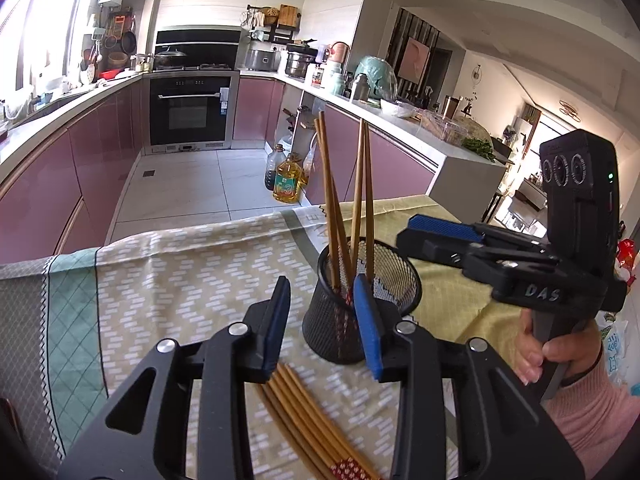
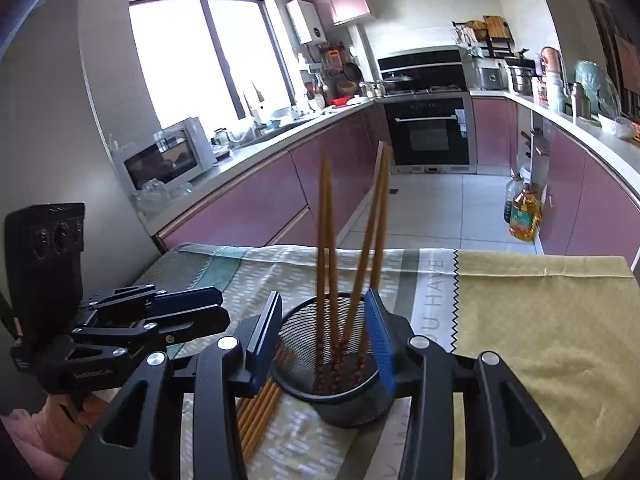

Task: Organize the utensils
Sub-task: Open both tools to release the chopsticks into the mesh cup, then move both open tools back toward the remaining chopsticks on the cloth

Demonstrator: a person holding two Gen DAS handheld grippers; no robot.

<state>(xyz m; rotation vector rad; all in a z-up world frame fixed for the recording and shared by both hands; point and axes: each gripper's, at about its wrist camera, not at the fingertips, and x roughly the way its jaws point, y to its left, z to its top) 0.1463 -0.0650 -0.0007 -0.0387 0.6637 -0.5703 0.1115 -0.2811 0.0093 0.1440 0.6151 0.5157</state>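
Four chopsticks (image 1: 352, 200) already stand in the black mesh cup (image 1: 360, 300), leaning apart in two pairs. The cup sits on the cloth-covered table (image 1: 160, 280), mid-cloth, nearer the far edge than the near one. The loose chopsticks (image 1: 304, 412) lie flat on the cloth in a tight bundle, just on the near side of the cup, with the patterned ends toward the near edge.

Key relation: the bundle lies directly under and just behind the left gripper (image 1: 324, 320), with its long axis running roughly along that gripper's pointing direction (not across it). Its fingers are partly open with nothing between them; the right-hand pad overlaps the cup wall in view, contact unclear.

The right gripper (image 2: 320, 332) hovers over the cup, partly open, empty; in its own view it frames the cup mouth (image 2: 320, 316). The bundle (image 2: 256, 412) lies to its lower left.

Judgement: the left gripper is nearer the bundle. It likely needs to pull back, drop, and pinch one stick.
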